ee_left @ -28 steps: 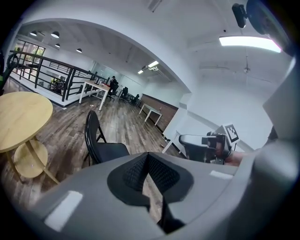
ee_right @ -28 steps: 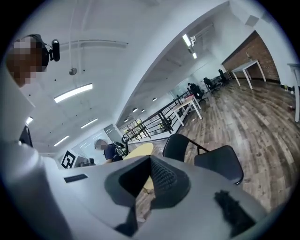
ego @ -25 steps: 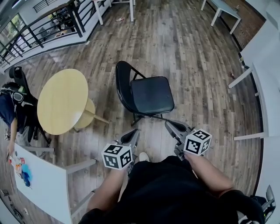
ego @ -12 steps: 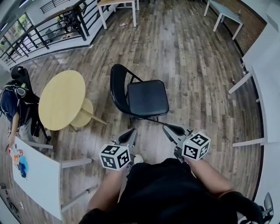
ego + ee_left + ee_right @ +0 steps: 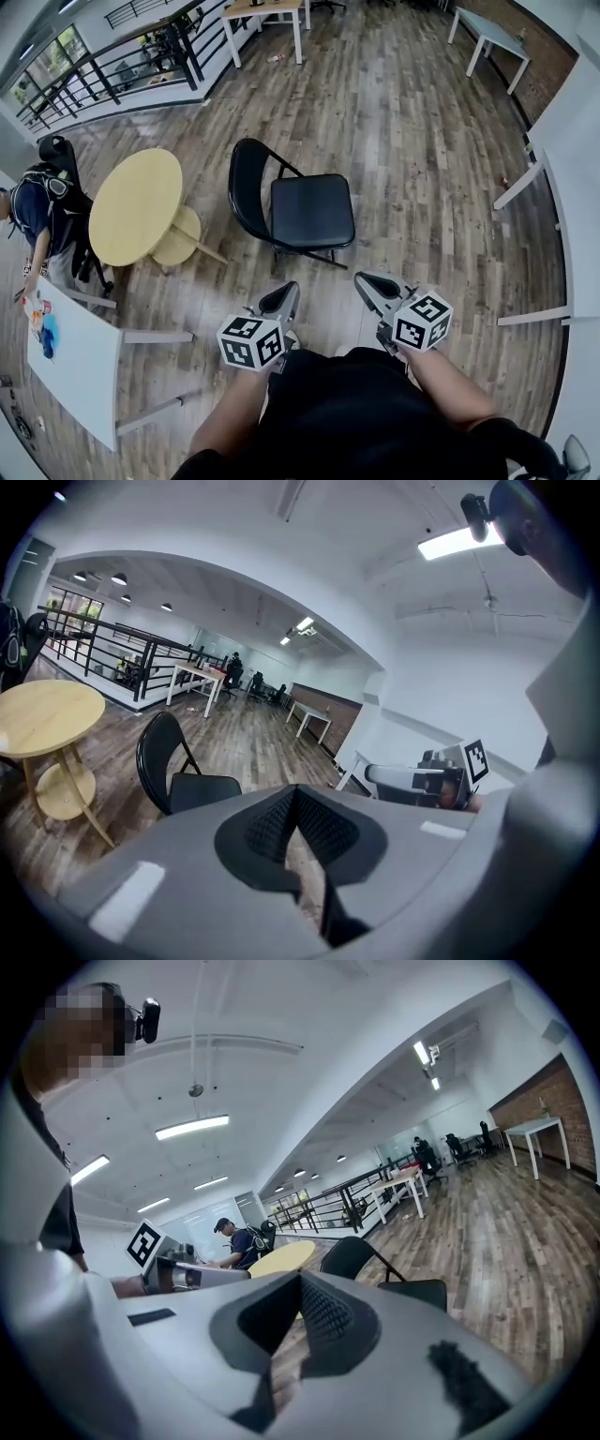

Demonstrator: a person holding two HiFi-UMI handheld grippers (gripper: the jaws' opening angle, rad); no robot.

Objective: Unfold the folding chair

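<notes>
**Operator:** Shifted since a second ago: the folding chair (image 5: 311, 212) sits slightly further left in my head view, and the person (image 5: 33, 217) at the edge shows more.

**Monitor:** Chair now?

**Operator:** I see it standing unfolded on the wood floor (image 5: 422, 169), beside the round table (image 5: 136, 206), just ahead of both grippers, apart from them.

**Monitor:** Fingers?

**Operator:** Left gripper (image 5: 285, 294) and right gripper (image 5: 366, 280): both pressed together, empty.

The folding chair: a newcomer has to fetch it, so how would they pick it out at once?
On the open wood-plank floor, find the round pale-wood table. Just right of it in the head view stands the folding chair, opened out. Its thin black metal frame, flat padded seat and curved back set it apart from the white desks.
</notes>
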